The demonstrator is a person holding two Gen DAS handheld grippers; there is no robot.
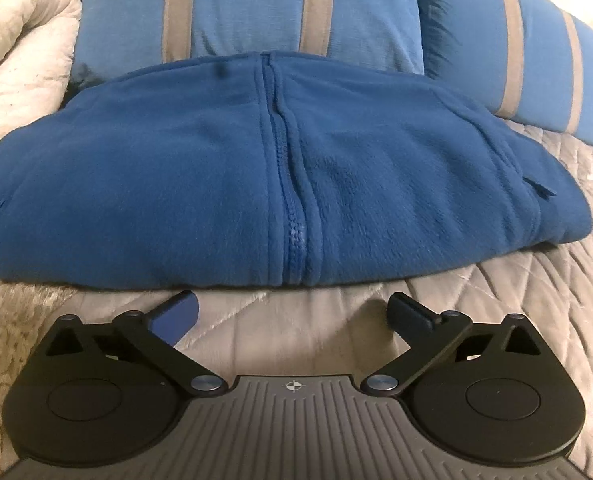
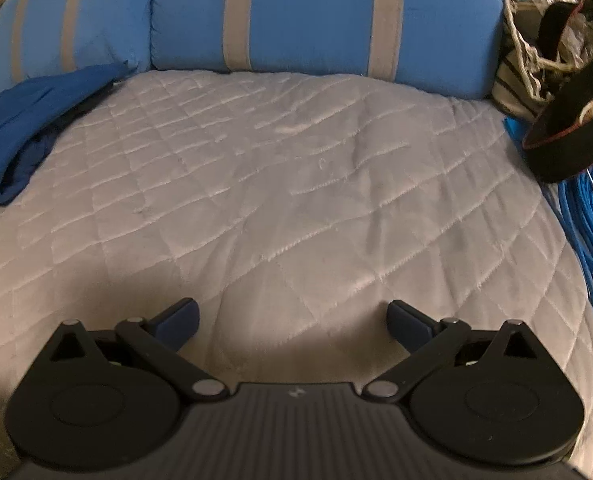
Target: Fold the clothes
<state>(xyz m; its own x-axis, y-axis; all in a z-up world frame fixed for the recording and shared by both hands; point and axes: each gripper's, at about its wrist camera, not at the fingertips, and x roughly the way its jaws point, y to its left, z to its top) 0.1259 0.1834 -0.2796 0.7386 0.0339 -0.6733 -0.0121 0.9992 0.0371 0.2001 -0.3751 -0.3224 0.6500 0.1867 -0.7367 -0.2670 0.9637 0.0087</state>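
Blue fleece jacket lies folded on the quilted grey bed cover, front side up. Long axis runs left to right across the left wrist view; the closed zip runs crosswise to that, from the near hem away toward the pillows. Far edge meets two blue pillows with grey stripes. A pale rumpled quilt sits at far left.

Left gripper: jaws spread wide, nothing between them, just short of the jacket's near hem by the zip, over bare bed cover.

Right gripper: jaws spread wide, empty, over bare bed cover well right of the jacket, whose end shows at the left edge. Blue cable coil and a dark bag off the bed's right side.
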